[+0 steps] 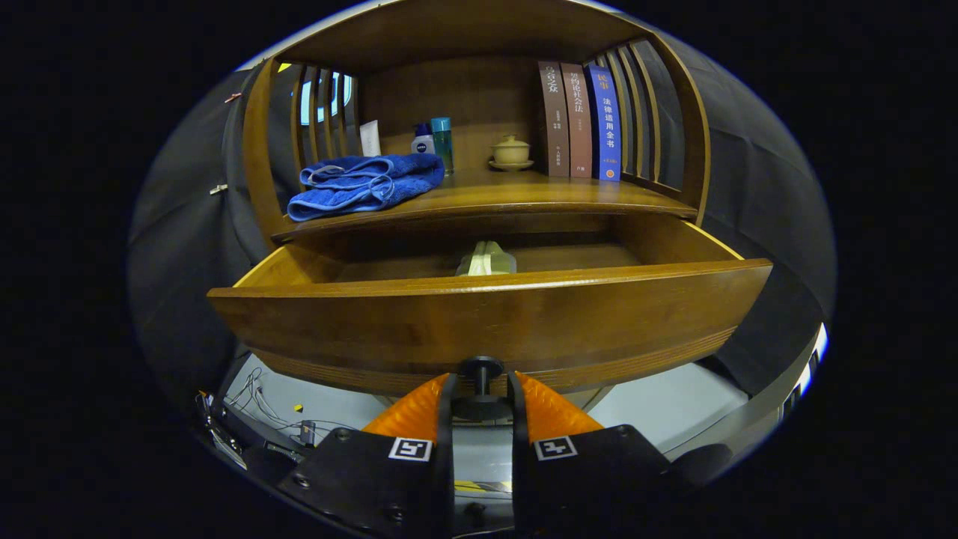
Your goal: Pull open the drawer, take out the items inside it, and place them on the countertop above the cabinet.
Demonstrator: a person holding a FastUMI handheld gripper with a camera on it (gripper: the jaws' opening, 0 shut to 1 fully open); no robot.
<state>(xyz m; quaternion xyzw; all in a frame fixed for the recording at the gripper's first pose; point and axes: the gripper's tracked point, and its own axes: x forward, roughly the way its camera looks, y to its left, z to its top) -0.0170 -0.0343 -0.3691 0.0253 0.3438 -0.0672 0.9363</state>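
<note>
Flanking the drawer knob (481, 368), the gripper (481, 389) has its fingers closed against both sides of it; the drawer (486, 318) stands open, a pale folded item (486, 260) inside lying lengthwise front-to-back.

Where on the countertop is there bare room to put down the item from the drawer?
The widest bare patch on the countertop lies in front of the lidded cup, between the blue towel and the books. The corner by the bottles is crowded. The gripper brackets the drawer knob; the pale item lies in the drawer.
</note>
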